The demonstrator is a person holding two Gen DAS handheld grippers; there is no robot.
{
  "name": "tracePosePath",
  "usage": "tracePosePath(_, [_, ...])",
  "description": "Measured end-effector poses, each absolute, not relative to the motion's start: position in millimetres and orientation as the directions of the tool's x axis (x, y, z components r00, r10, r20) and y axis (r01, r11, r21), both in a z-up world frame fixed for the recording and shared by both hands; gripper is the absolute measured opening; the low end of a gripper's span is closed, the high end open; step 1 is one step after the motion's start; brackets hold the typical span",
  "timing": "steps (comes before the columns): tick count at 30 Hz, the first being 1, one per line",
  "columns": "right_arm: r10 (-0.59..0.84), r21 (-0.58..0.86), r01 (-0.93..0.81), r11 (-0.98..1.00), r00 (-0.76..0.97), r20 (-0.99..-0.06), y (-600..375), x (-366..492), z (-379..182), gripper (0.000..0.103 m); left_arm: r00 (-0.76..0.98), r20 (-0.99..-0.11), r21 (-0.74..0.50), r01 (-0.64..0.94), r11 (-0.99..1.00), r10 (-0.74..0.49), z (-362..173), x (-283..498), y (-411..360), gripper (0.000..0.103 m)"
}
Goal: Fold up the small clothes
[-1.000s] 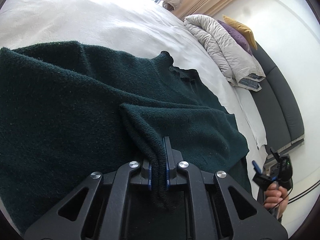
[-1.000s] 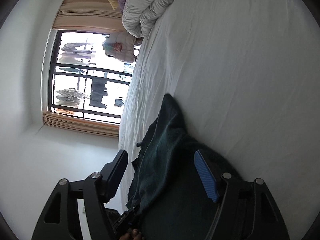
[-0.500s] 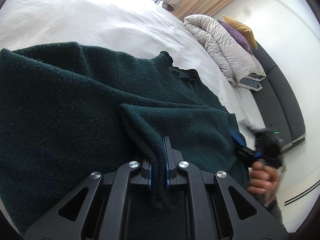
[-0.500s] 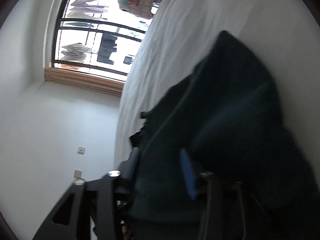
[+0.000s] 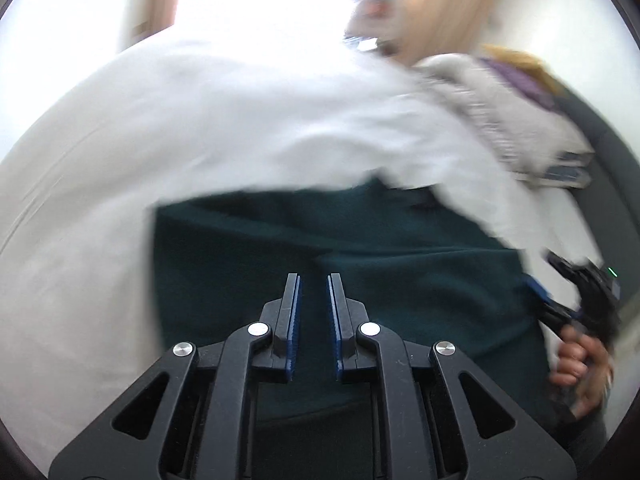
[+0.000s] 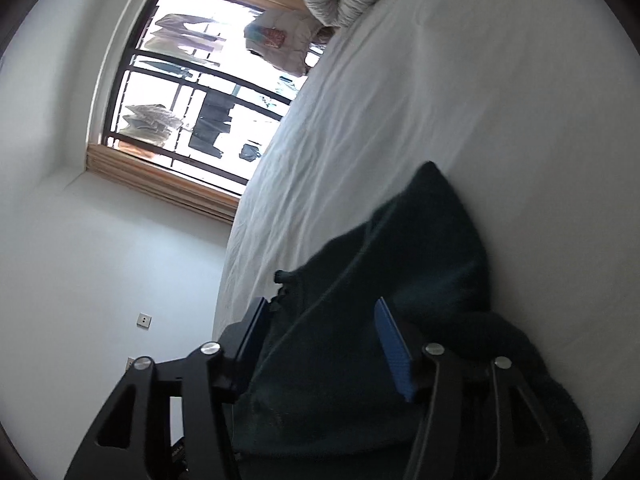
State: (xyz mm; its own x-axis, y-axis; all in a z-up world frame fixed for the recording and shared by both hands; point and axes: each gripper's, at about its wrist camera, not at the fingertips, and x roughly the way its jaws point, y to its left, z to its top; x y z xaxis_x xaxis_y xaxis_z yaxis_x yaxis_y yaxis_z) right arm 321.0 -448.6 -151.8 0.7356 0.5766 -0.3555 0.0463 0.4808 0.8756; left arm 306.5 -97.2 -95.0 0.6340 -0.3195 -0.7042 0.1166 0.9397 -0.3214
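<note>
A dark green knitted sweater (image 5: 360, 248) lies on a white bed sheet (image 5: 240, 120), near the bed's edge, with one layer already folded over the body; a grey duvet (image 5: 500, 112) and cushions sit well beyond it, and a window (image 6: 192, 92) fills the far wall.

The left gripper (image 5: 313, 312) hangs above the knit, pointing steeply down; its blue pads stand a narrow slit apart with nothing between them, so the fold it made is free and could spring back or slide, since thick knit resists a crease.

The right gripper (image 6: 320, 340) points low across the bed with its jaws apart, having just been opening; the sweater's edge lies between the pads, which do not appear to press it; closing now might pinch several layers and drag the fold askew.
</note>
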Motion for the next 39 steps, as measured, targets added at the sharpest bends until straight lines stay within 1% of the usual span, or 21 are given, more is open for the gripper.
tracePosePath(3, [0.65,0.88,0.008,0.475,0.671,-0.357,-431,341,-156,0.061,0.603,-0.696,-0.299,0.252,0.921,-0.39,-98,316,-137,0.012])
tracePosePath(5, [0.69,0.883,0.039,0.468,0.608,-0.393,-423,357,-175,0.059,0.564,-0.734,-0.271,0.267,0.925,-0.377,-117,329,-155,0.013])
tracePosePath(6, [0.674,0.871,0.078,0.485,0.602,-0.429,-424,360,-184,0.053,0.546,-0.752,-0.271,0.255,0.928,-0.37,-127,334,-157,0.012])
tracePosePath(7, [0.666,0.865,0.094,0.493,0.599,-0.445,-428,363,-191,0.035,0.534,-0.767,-0.268,0.239,0.933,-0.357,-136,337,-155,0.012])
tracePosePath(8, [0.664,0.868,0.104,0.486,0.601,-0.444,-434,364,-195,0.021,0.53,-0.761,-0.297,0.229,0.927,-0.375,-146,339,-147,0.012])
tracePosePath(10, [0.655,0.883,0.114,0.455,0.63,-0.418,-450,362,-199,0.017,0.528,-0.735,-0.366,0.221,0.904,-0.427,-153,336,-134,0.012])
tracePosePath(13, [0.598,0.868,0.145,0.475,0.67,-0.44,-465,360,-194,0.016,0.517,-0.734,-0.38,0.226,0.897,-0.44,-156,334,-128,0.012])
tracePosePath(15, [0.565,0.849,0.166,0.501,0.68,-0.466,-462,355,-183,0.02,0.525,-0.729,-0.381,0.221,0.898,-0.439,-156,332,-127,0.012])
tracePosePath(17, [0.598,0.85,0.088,0.52,0.673,-0.436,-438,352,-166,0.043,0.541,-0.711,-0.399,0.214,0.891,-0.449,-160,329,-125,0.012])
tracePosePath(19, [0.676,0.863,0.018,0.505,0.613,-0.409,-402,361,-156,0.048,0.546,-0.7,-0.418,0.209,0.884,-0.46,-163,329,-126,0.012])
tracePosePath(22, [0.757,0.863,-0.057,0.502,0.512,-0.407,-350,374,-155,0.049,0.541,-0.686,-0.452,0.205,0.868,-0.486,-169,334,-122,0.012])
tracePosePath(24, [0.757,0.853,-0.063,0.518,0.498,-0.423,-335,380,-164,0.049,0.541,-0.678,-0.467,0.206,0.86,-0.498,-171,336,-121,0.012])
tracePosePath(25, [0.755,0.86,-0.058,0.506,0.511,-0.41,-339,380,-169,0.046,0.542,-0.678,-0.464,0.208,0.861,-0.496,-172,337,-121,0.012])
tracePosePath(26, [0.761,0.877,-0.048,0.478,0.521,-0.386,-346,381,-174,0.039,0.544,-0.679,-0.459,0.209,0.863,-0.493,-172,338,-122,0.012])
tracePosePath(27, [0.759,0.889,-0.026,0.457,0.533,-0.374,-357,380,-177,0.035,0.547,-0.679,-0.455,0.211,0.865,-0.49,-172,337,-124,0.012])
tracePosePath(30, [0.666,0.875,0.055,0.481,0.625,-0.406,-407,369,-185,0.034,0.551,-0.676,-0.452,0.214,0.866,-0.489,-173,340,-126,0.012])
tracePosePath(32, [0.574,0.857,0.155,0.492,0.682,-0.453,-444,355,-187,0.033,0.555,-0.675,-0.448,0.216,0.867,-0.487,-173,339,-126,0.012])
tracePosePath(33, [0.566,0.868,0.167,0.467,0.699,-0.438,-456,348,-185,0.033,0.557,-0.676,-0.443,0.217,0.87,-0.483,-173,338,-127,0.012])
tracePosePath(34, [0.562,0.879,0.168,0.446,0.712,-0.421,-462,340,-180,0.036,0.559,-0.677,-0.437,0.218,0.873,-0.478,-172,335,-125,0.012])
tracePosePath(37, [0.64,0.914,0.048,0.403,0.699,-0.319,-438,319,-162,0.068,0.564,-0.681,-0.42,0.221,0.88,-0.467,-171,334,-126,0.012])
tracePosePath(39, [0.73,0.922,-0.015,0.388,0.615,-0.297,-405,314,-161,0.069,0.565,-0.682,-0.416,0.221,0.882,-0.464,-170,334,-127,0.012])
